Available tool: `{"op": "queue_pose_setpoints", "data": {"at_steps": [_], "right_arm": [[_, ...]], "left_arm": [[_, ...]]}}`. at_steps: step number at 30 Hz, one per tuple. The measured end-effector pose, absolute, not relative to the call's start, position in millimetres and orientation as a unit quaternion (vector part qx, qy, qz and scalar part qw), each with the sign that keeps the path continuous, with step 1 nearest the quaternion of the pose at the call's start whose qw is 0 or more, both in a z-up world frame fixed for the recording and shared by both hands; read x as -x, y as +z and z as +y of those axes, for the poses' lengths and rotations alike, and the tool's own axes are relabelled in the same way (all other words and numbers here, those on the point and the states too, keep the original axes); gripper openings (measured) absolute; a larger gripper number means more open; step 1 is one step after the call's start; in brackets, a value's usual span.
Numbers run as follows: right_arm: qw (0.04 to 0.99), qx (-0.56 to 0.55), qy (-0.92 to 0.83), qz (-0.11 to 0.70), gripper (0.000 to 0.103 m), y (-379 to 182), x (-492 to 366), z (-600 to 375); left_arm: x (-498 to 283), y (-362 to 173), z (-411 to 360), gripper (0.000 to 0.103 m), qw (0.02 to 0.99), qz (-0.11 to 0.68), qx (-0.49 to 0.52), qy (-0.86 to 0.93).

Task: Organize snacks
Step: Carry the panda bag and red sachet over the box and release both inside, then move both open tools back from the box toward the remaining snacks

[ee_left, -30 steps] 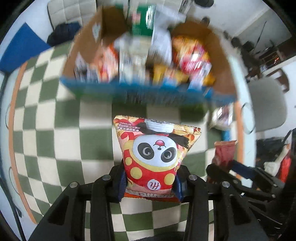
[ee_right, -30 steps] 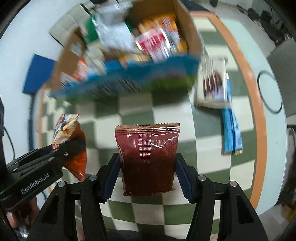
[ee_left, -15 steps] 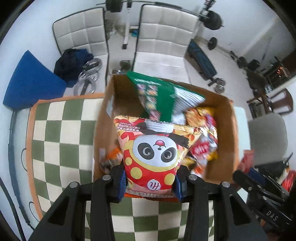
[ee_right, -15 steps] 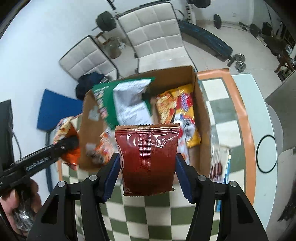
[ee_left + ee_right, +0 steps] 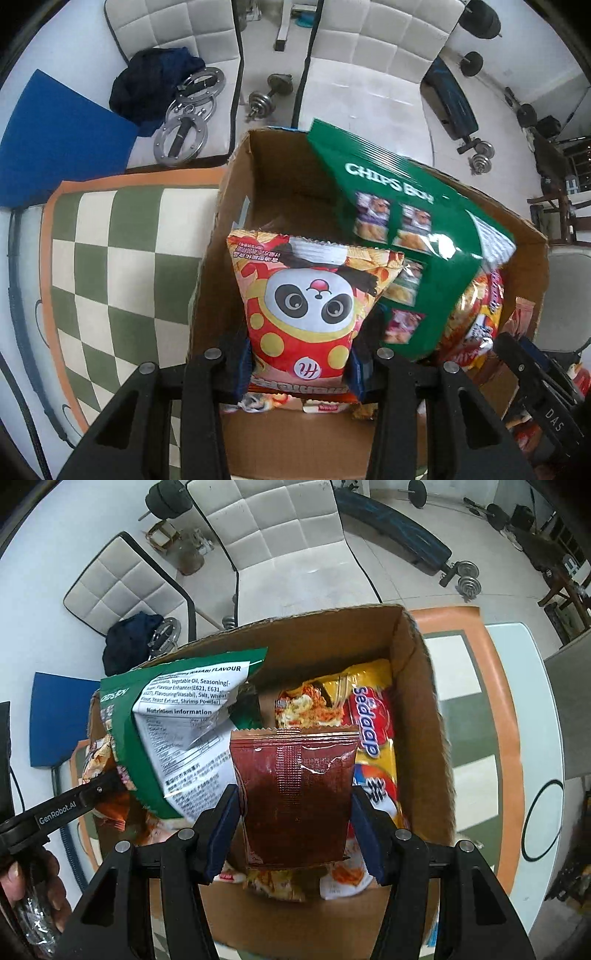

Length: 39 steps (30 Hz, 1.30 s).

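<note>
The bottom of the cardboard box [image 5: 236, 206] is mostly hidden under packets, and the big green chips bag [image 5: 406, 236] leaning across it covers much of what lies beneath; the lower edge of each held packet is cut off behind the gripper fingers. In the right wrist view only a thumb and knuckles of the person's hand [image 5: 22, 897] show at the frame edge. A second ago both grippers were over the checkered tablecloth [image 5: 122, 258] short of the box; now both hang above its open top. The left gripper [image 5: 301, 365] is clamped on the sides of a red panda snack bag [image 5: 306, 306], held upright over the box's left part. The right gripper [image 5: 295, 830], set wider, grips a dark red packet [image 5: 295, 794] above the yellow noodle packet [image 5: 373, 738] inside the box.
</note>
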State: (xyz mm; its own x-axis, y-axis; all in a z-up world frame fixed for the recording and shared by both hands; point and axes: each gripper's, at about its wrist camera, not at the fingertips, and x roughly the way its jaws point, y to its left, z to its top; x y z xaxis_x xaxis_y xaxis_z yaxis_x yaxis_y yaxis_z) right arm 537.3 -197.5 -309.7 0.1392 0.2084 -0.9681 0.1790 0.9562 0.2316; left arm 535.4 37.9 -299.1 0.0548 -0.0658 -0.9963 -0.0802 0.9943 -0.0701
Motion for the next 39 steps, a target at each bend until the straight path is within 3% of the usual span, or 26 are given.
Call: {"op": "queue_pose_setpoints", "data": {"at_steps": [8,11,13,18,22,39], "right_arm": [[0.725,-0.131,0.007,0.676,0.062,-330,-560,-189],[0.709,-0.130,0.008,0.693,0.069,-341,-565,-188],[0.706,-0.125,0.008,0.697,0.089,-343,-565,-187],[0.708,-0.119,0.008,0.696,0.093,-339,-564,-187],[0.712,-0.111,0.007,0.694,0.095,-331,-556,-187],[0.746,-0.096,0.025,0.659,0.097,-263,-479,-175]], "left_arm": [[-543,-305,39,0.041,0.713,0.700,0.047,-0.002],[-542,-307,41,0.063,0.705,0.707,0.058,-0.005],[-541,-302,41,0.079,0.716,0.697,0.042,0.002],[-537,-295,39,0.084,0.721,0.692,0.033,-0.001],[-531,-284,37,0.097,0.735,0.678,0.013,0.002],[-451,-221,35,0.101,0.788,0.615,0.004,-0.008]]}}
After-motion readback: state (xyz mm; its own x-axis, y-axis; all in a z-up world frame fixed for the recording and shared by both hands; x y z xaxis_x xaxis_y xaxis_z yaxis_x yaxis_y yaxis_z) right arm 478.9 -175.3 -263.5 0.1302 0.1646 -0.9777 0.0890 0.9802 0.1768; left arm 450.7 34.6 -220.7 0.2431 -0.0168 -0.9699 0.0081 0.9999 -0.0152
